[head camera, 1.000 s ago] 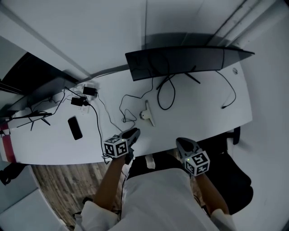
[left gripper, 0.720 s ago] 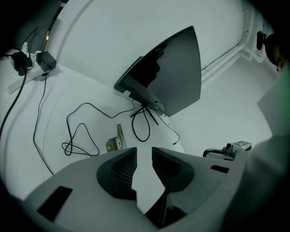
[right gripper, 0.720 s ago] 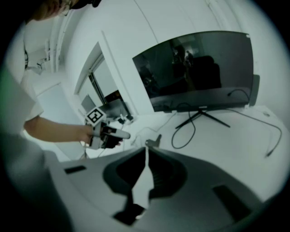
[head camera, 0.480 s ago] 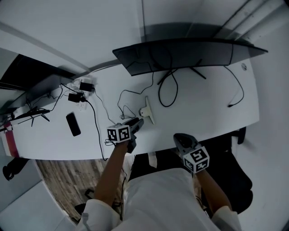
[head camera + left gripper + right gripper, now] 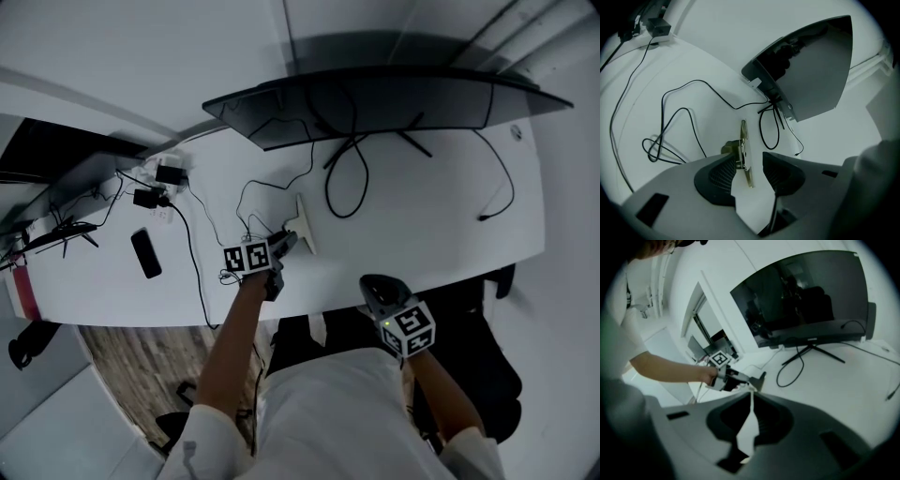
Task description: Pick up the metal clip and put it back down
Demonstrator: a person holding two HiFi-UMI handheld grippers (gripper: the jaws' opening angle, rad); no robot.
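The metal clip (image 5: 303, 225) is a long pale strip with a spring and lies flat on the white desk (image 5: 441, 216) below the monitor. My left gripper (image 5: 286, 242) reaches over the desk's front edge to it. In the left gripper view the clip (image 5: 744, 140) lies between the jaws of the left gripper (image 5: 752, 160), which have just been opening and stand wide; the pads do not press on it. My right gripper (image 5: 372, 287) hovers near the desk's front edge, apart from the clip. In its own view the right gripper (image 5: 751, 397) has its tips together and holds nothing.
A dark monitor (image 5: 375, 103) stands at the back with black cables (image 5: 342, 187) looping in front of it. A thin cable (image 5: 675, 126) lies left of the clip. A phone (image 5: 145, 253) and power adapters (image 5: 155, 187) sit at the left. A black chair (image 5: 487, 366) is behind the desk edge.
My left gripper has moved forward over the desk edge and down to the clip. The right gripper has shifted only slightly.
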